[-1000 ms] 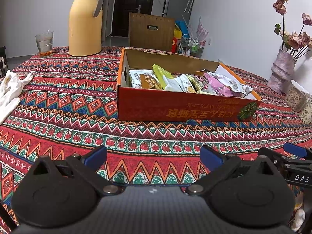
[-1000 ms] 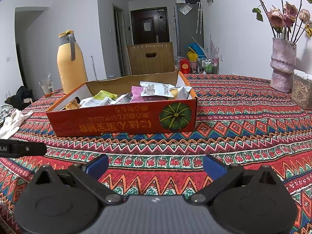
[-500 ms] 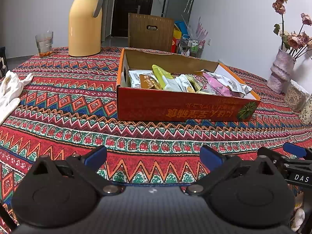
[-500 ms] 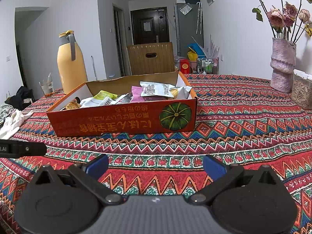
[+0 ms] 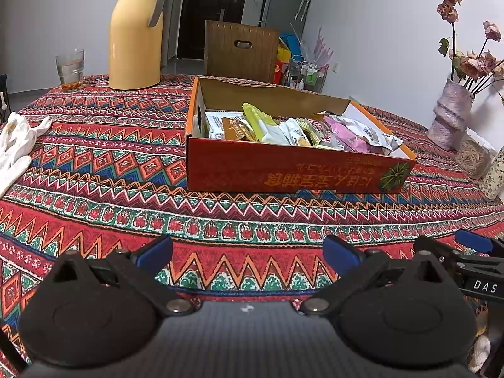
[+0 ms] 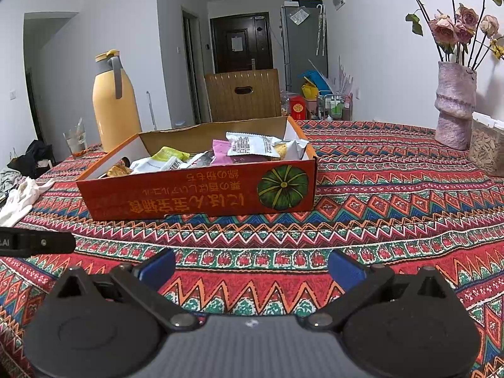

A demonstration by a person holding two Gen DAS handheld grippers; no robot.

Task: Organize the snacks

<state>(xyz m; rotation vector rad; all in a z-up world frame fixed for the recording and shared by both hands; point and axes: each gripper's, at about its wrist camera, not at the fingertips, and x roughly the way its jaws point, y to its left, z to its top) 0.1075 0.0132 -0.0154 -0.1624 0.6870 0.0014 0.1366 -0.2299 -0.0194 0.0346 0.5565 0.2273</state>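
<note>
Your left gripper (image 5: 247, 252) hangs over the patterned tablecloth (image 5: 104, 170) with its blue-tipped fingers (image 5: 154, 252) spread wide, holding nothing and touching nothing. Your right gripper (image 6: 252, 266) does the same, jaws wide apart and empty; from the left wrist view its tip shows just to the right of the left gripper.

The red cardboard box (image 5: 283, 173) sits on the cloth ahead of both grippers, well apart from them, with bare cloth between. Behind the box to its left stands a tall yellow thermos jug (image 5: 135, 31), and left of that a drinking glass (image 5: 70, 69). A white glove (image 5: 15, 148) lies crumpled far to the left of the box. To the right of the box, near the wall, a pinkish vase (image 6: 455, 104) holds dried roses, with a clear container of seeds (image 6: 486, 148) just beside it. A wooden chair back (image 5: 241, 52) rises behind the box.

Inside the box, snack packets (image 5: 283, 129) lie loosely heaped: white, yellow-green, brown and pink wrappers, overlapping one another.
</note>
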